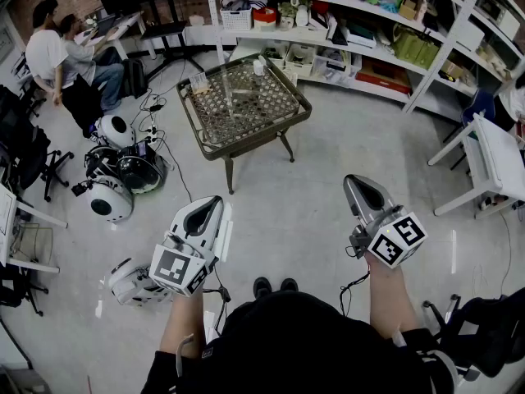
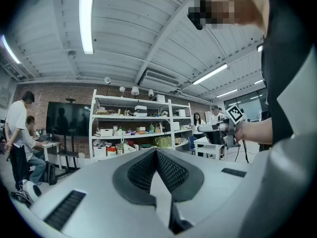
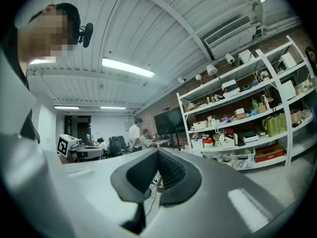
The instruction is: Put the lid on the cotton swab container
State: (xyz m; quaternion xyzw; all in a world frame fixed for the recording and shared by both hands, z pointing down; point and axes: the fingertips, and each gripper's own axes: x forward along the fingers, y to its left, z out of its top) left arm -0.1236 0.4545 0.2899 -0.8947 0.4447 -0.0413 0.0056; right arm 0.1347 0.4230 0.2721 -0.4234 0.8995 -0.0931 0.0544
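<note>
Presently the left hand-held gripper (image 2: 156, 152) and right hand-held gripper (image 3: 158, 152) each have jaws pressed together.

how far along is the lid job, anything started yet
Nothing looks done. In hand: nothing; the left gripper and right gripper hover by the person's body, jaws together, empty. Left: everything; the table stands across the floor, and what lies on it is too small to tell.

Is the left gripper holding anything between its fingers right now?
No, in the left gripper view the left gripper has its fingers closed tip to tip with nothing between them.
</note>
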